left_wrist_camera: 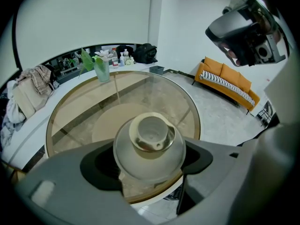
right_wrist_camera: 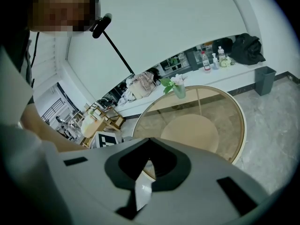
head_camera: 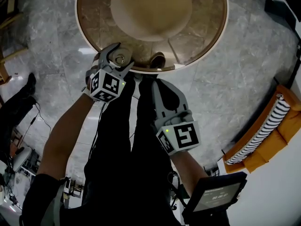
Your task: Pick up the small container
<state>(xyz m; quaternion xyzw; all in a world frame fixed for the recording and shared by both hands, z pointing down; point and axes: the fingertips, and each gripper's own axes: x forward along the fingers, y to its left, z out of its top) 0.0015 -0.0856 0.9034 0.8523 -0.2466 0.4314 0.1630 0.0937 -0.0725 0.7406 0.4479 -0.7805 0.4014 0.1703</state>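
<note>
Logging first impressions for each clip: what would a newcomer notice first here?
The left gripper is shut on a small frosted container with a pale cap, at the near rim of a round glass table. Below it in the head view, the right gripper hangs shut and empty. An orange sofa stands at the right.
</note>
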